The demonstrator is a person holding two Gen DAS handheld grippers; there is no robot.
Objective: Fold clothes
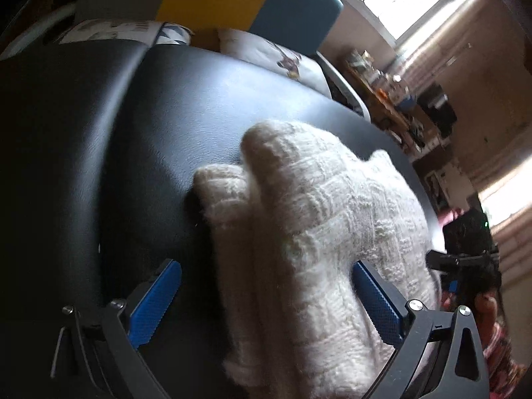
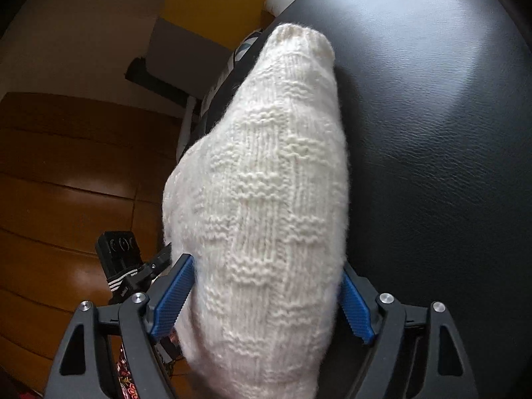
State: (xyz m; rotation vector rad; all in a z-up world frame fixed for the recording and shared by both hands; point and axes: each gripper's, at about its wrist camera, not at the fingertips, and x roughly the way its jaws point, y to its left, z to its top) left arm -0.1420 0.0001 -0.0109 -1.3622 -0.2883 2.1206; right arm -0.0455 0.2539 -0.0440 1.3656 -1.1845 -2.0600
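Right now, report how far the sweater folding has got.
Done: the white knit sweater lies bunched in layers on the black padded surface, one sleeve laid out. In hand: nothing; the left gripper and right gripper straddle it, open. Left: squaring the bundle.

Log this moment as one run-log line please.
stage: fold clothes | item: white knit sweater folded on black padded surface | left gripper: open, astride sweater | right gripper: open, astride sweater
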